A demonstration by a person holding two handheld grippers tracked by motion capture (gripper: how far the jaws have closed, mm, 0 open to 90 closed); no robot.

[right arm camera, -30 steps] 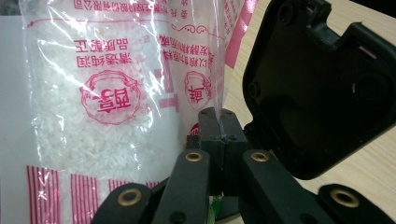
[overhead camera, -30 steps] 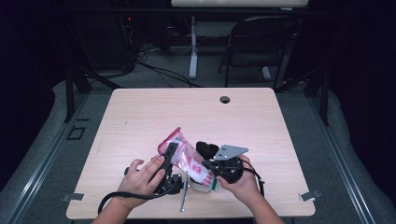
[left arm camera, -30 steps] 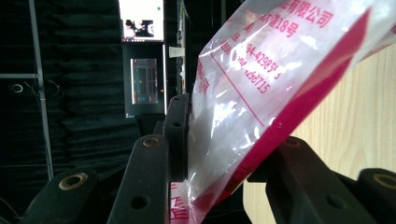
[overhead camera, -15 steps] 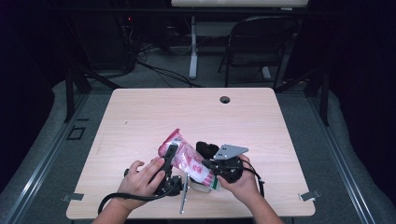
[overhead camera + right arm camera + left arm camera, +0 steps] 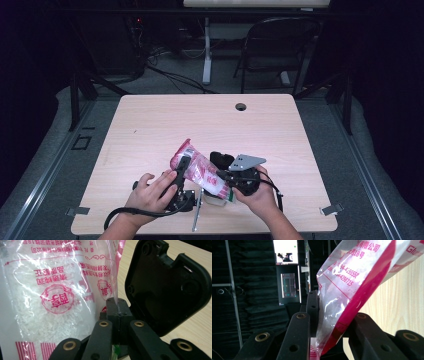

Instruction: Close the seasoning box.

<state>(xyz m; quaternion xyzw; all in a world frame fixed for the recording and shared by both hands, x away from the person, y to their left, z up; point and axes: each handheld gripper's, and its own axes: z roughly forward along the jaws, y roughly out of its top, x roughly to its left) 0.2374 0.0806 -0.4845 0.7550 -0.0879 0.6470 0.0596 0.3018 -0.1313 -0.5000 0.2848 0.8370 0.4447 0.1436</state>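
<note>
left gripper view: jaws stand part open with the pink edge of the rice bag (image 5: 352, 290) hanging between them; they have just been closing, and the film now lies against the left pad. whether the right pad presses it cannot be told, so no firm grip is claimed.
right gripper view: fingertips (image 5: 117, 307) pinched flat together on a thin clear edge of the bag film (the seam runs straight up out of the pads). grip looks tight.
bag: pink-and-clear pouch of white grains, red printed seals; in the high view it (image 5: 200, 167) lies tilted across the near middle of the table (image 5: 150, 120), top end towards the far left, lower end by the right gripper (image 5: 225, 175).
left gripper: (image 5: 181, 167) reaches up along the bag's left edge.
other items: a black moulded part (image 5: 170, 287) just beside the right jaws; a thin metal strip (image 5: 196, 217) lies on the table near the front edge, between the hands.
change: only the left jaws narrowed; bag and both hands sit where they were a second ago.
judgement: left hand is about to take the second hold, probably for pulling the pouch open; a pull now risks the left edge slipping out.
</note>
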